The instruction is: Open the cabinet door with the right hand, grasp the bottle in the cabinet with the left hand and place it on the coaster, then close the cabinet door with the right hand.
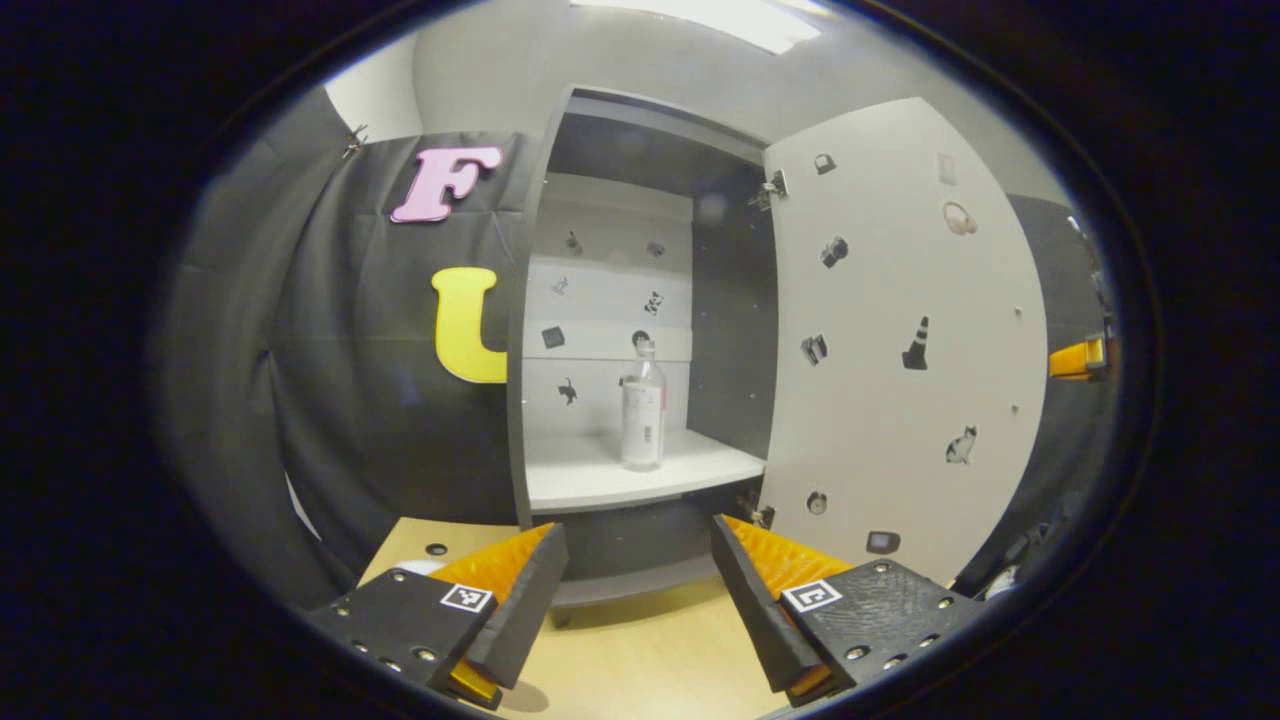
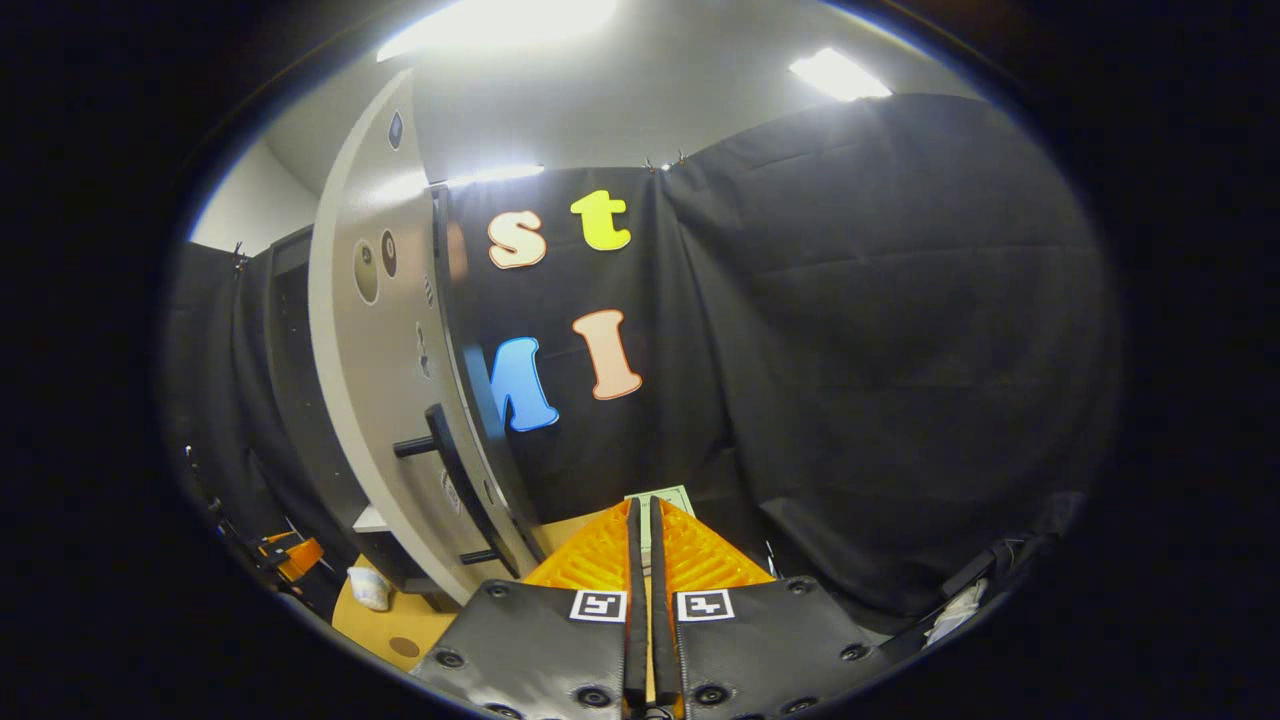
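A clear bottle point(image 1: 643, 410) with a white label stands upright on the white shelf point(image 1: 600, 480) inside the open grey cabinet point(image 1: 520, 330). My left gripper point(image 1: 635, 560) is low in front of the cabinet, well short of the bottle, open with nothing between its fingers. The white cabinet door point(image 1: 900, 340) is swung wide to the right. In the right gripper view the door point(image 2: 375, 400) stands at the left with its black bar handle point(image 2: 450, 470). My right gripper point(image 2: 641, 520) is beside the handle, apart from it, fingers pressed together and empty.
The cabinet stands on a light wooden table point(image 1: 640, 650). A small round disc point(image 2: 404, 647) and a white object point(image 2: 368, 588) lie on the table near the door's foot. Black cloth point(image 2: 900, 350) walls the booth. A pale flat card point(image 2: 668, 495) lies beyond my right fingertips.
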